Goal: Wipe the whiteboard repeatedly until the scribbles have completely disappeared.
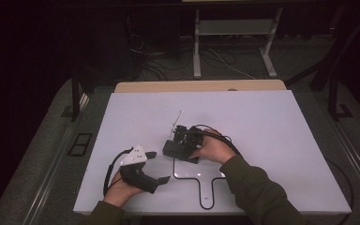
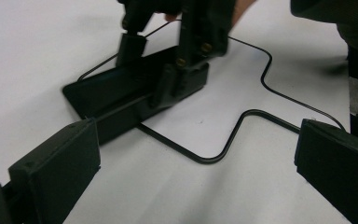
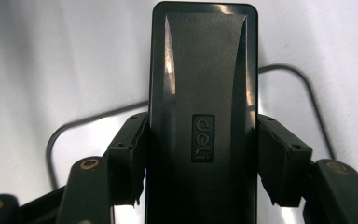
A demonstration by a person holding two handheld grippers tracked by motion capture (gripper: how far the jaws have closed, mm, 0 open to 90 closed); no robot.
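The black stapler [image 3: 203, 116] sits at the centre of the high view, on the outlined shape [image 1: 207, 192] drawn on the white table [image 1: 272, 136]. My right gripper [image 1: 183, 137] has it clamped by its sides: grasp done, moving it remains. My left gripper [image 1: 161, 166] waits lower left, jaws spread, holding nothing.

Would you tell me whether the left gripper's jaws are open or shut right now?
Open. The left gripper has its jaws standing wide apart in its own view, with bare white table and the black outline between them, gripping nothing.
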